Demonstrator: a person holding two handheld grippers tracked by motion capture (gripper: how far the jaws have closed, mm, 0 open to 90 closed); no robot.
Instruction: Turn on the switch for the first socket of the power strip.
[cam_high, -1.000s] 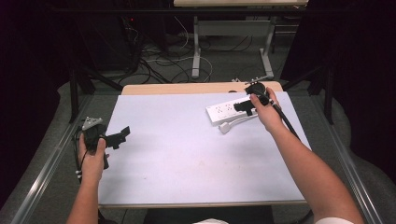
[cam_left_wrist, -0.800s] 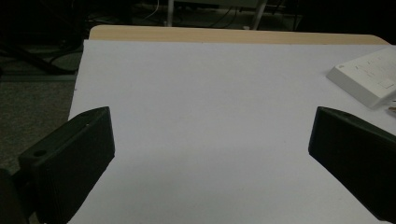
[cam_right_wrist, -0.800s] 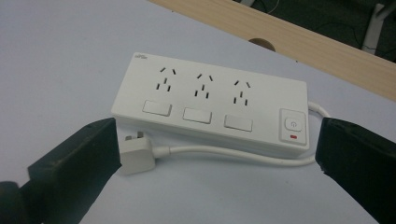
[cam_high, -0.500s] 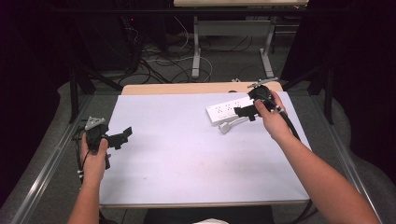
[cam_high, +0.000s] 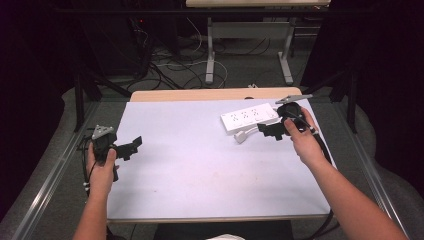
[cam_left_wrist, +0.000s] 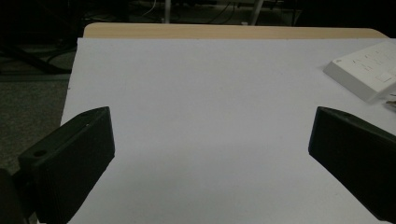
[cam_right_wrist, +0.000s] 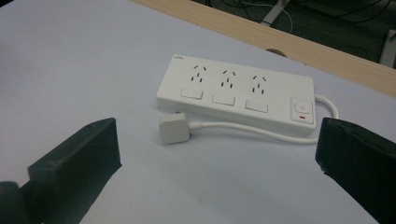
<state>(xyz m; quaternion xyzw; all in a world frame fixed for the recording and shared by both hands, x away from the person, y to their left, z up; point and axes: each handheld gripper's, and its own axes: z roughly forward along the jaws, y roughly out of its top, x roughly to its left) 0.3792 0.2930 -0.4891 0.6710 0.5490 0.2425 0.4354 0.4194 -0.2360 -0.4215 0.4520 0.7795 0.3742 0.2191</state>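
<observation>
A white power strip (cam_high: 248, 119) (cam_right_wrist: 233, 93) (cam_left_wrist: 366, 70) with three sockets and a switch lies at the table's far right. Its white cable loops back to a white plug (cam_high: 240, 136) (cam_right_wrist: 173, 129) lying flat on the table just in front of it. My right gripper (cam_high: 270, 131) (cam_right_wrist: 215, 163) hovers open just right of the plug, jaws wide apart, nothing between them. My left gripper (cam_high: 131, 147) (cam_left_wrist: 210, 163) is open at the table's left edge, far from the strip, holding nothing.
A pale lavender mat (cam_high: 200, 165) covers the wooden table (cam_high: 210, 94). Beyond the far edge are desk legs (cam_high: 211, 55) and floor cables (cam_high: 175, 65). Metal rails (cam_high: 45, 185) run along the table's sides.
My right gripper has drawn back slightly toward the near right, away from the power strip. The left gripper has barely moved.
</observation>
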